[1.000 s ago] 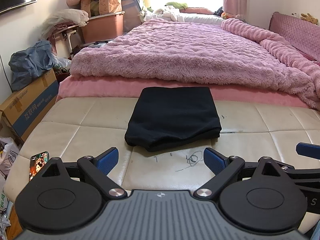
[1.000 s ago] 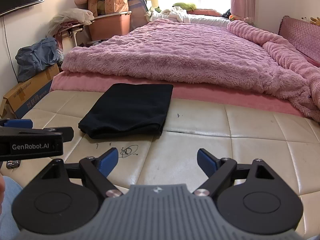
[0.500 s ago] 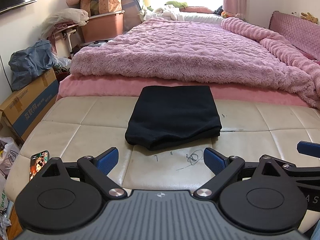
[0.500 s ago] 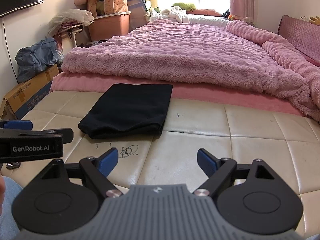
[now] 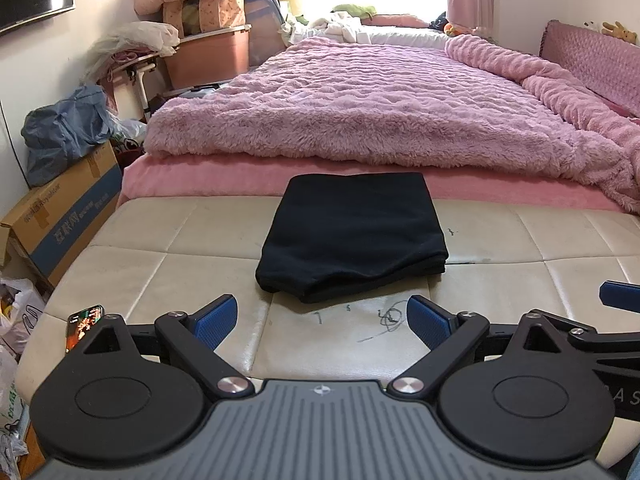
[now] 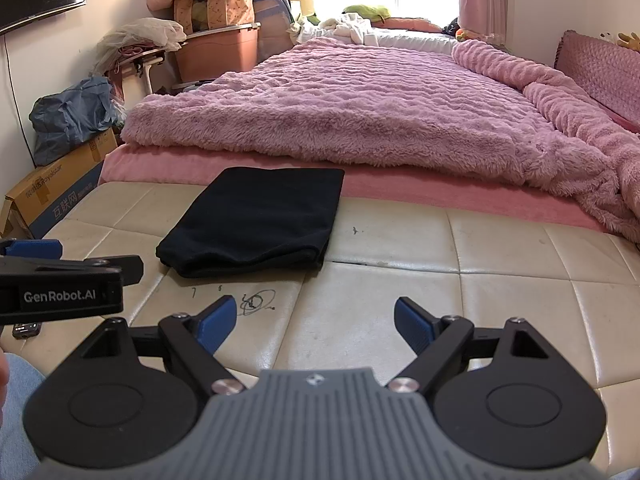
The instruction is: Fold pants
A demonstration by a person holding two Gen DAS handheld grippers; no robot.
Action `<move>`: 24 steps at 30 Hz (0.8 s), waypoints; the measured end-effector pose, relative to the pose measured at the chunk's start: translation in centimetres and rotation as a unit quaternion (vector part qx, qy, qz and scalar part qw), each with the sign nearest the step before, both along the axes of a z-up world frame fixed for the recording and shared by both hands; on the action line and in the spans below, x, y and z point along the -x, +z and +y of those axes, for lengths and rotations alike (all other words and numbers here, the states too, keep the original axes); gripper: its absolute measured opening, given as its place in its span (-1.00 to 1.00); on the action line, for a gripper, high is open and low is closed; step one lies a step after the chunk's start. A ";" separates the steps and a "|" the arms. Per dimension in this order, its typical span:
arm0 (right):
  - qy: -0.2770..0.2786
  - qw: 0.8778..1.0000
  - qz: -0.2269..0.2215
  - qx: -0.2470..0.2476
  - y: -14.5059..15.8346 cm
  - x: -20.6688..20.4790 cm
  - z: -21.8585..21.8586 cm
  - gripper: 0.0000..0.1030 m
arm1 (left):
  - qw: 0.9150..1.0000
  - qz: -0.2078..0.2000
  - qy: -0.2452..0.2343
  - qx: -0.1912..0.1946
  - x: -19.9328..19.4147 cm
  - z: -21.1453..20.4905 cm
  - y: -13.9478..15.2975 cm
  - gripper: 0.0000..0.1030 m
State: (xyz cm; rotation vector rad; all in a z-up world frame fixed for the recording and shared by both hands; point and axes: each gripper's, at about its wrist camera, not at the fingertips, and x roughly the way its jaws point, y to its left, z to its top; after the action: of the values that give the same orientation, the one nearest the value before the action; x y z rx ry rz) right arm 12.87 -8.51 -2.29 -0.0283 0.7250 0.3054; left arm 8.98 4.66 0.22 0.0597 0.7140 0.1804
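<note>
The black pants lie folded into a compact rectangle on the cream padded bench, its far edge against the pink bed. In the right wrist view the pants sit ahead and to the left. My left gripper is open and empty, held just short of the pants' near edge. My right gripper is open and empty, to the right of the pants. The left gripper also shows in the right wrist view at the left edge.
A phone lies on the bench's left front corner. Pen scribbles mark the bench near the pants. A bed with a fluffy pink blanket lies behind. A cardboard box and bags stand at the left.
Both grippers stay open and nearly still. The views have shifted only slightly. The pants have not moved.
</note>
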 end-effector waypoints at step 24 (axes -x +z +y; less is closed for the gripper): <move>-0.004 1.000 0.009 0.000 -0.3 -0.1 0.0 0.59 | 1.000 0.004 -0.009 0.006 0.1 -0.1 -0.2 1.00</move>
State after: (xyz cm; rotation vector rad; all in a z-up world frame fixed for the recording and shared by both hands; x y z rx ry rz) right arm 12.96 -8.51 -2.61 -0.0230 0.7435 0.2973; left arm 8.91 4.52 -0.01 0.0548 0.7231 0.1586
